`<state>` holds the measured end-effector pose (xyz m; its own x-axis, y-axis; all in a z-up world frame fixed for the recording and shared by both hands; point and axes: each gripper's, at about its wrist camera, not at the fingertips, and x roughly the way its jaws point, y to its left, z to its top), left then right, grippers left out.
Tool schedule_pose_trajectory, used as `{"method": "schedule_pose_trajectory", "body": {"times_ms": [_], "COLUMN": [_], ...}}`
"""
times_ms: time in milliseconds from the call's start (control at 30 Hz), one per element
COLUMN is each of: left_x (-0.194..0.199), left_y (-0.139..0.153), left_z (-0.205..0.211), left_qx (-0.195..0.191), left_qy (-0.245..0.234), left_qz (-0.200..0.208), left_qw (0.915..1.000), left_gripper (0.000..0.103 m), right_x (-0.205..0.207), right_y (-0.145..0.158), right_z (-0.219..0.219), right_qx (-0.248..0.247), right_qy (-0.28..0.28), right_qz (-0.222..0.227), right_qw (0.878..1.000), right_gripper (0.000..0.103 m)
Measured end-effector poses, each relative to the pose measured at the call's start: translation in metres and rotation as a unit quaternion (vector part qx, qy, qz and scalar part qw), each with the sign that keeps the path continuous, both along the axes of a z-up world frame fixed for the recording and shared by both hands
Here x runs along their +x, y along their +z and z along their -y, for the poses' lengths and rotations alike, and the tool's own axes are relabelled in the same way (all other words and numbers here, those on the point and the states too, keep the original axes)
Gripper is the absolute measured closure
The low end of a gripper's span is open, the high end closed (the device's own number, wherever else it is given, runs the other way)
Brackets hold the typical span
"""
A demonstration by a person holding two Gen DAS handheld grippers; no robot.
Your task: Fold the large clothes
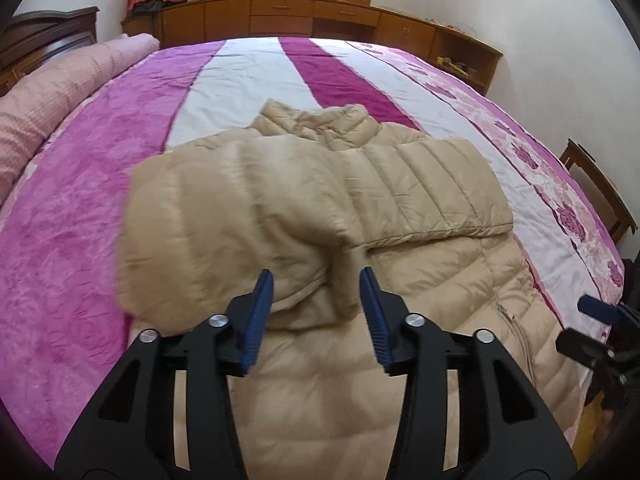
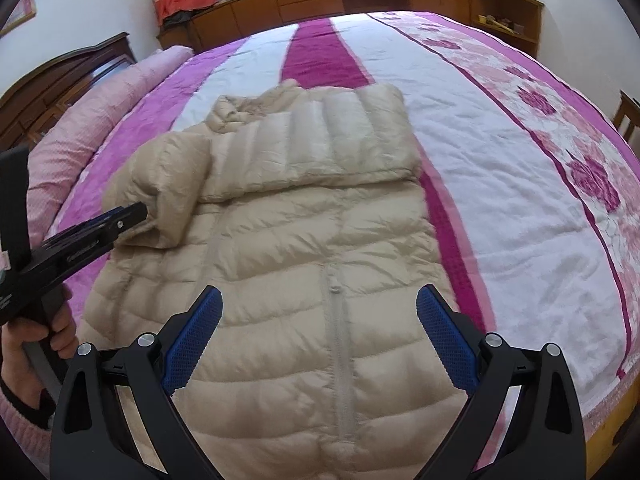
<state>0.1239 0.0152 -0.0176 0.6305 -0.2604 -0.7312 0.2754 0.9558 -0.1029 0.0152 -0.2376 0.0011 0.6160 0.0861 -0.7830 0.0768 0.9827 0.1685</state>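
A beige quilted down jacket (image 1: 420, 208) lies front up on the bed, collar at the far end; it also shows in the right wrist view (image 2: 304, 248). Its right sleeve is folded across the chest. Its left sleeve (image 1: 224, 216) is bunched over the left side, blurred, its cuff (image 2: 168, 224) just ahead of my left gripper (image 1: 316, 280). The left gripper is open, its jaws apart, with the cuff end between or just beyond the tips. My right gripper (image 2: 320, 300) is open and empty, hovering above the jacket's zipper (image 2: 336, 320) at the lower front.
The bed has a pink, white and magenta striped quilt (image 1: 248, 76). A rolled pink blanket (image 1: 60, 92) lies along the left side by a dark headboard (image 2: 60, 80). Wooden cabinets (image 1: 304, 16) run under the window. A wooden chair (image 1: 600, 188) stands at the right.
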Motion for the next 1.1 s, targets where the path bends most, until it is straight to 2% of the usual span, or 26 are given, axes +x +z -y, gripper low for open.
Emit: {"method": "schedule_pose_trajectory", "body": {"times_ms": [233,567,800,1100], "left_x": [-0.013,-0.012,-0.011,-0.007], "left_y": [0.01,-0.004,-0.015,-0.029], "left_z": [-0.045,-0.098,-0.132,-0.159], "left_qx": [0.023,0.065,0.062,0.065], "left_qy": [0.034,0.086,0.121,0.142], "left_qz": [-0.015,-0.049,-0.066,-0.075], "left_qw": [0.999,0.993,0.9885,0.9848], "left_gripper": [0.044,0.041,0.041,0.041], "right_x": [0.016,0.053,0.094,0.129], "right_y": [0.016,0.02,0.001,-0.032], "right_z": [-0.045,-0.13,-0.187,-0.228], "right_qx": [0.0,0.003,-0.007,-0.023], "right_qy": [0.054,0.135,0.186,0.202], "right_qz": [0.013,0.022,0.007,-0.016], "right_qw": [0.998,0.991,0.983,0.979], "right_gripper": [0.009,0.009,0.009,0.009]}}
